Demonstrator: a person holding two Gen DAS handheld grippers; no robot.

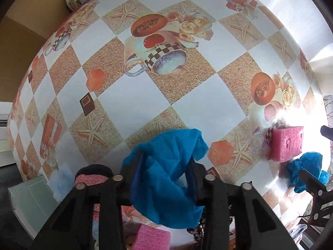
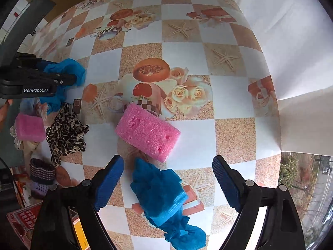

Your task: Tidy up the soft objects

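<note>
My left gripper (image 1: 164,162) is shut on a crumpled blue cloth (image 1: 166,179), which bulges out between and over its black fingers. The right wrist view shows that gripper (image 2: 70,79) at the left with the same blue cloth (image 2: 66,68) in its tip. My right gripper (image 2: 168,162) stands open over the table, a second blue cloth (image 2: 158,191) lying between its blue pads (image 2: 110,183) without touching either. A pink foam block (image 2: 147,133) lies just beyond that cloth. In the left wrist view the block (image 1: 287,143) sits at the right.
A leopard-print fabric (image 2: 66,133), another pink foam block (image 2: 29,127) and a purple knitted piece (image 2: 42,173) lie at the table's left edge. A pale green cloth (image 1: 31,198) lies at the lower left. The patterned tablecloth (image 2: 187,58) stretches away beyond.
</note>
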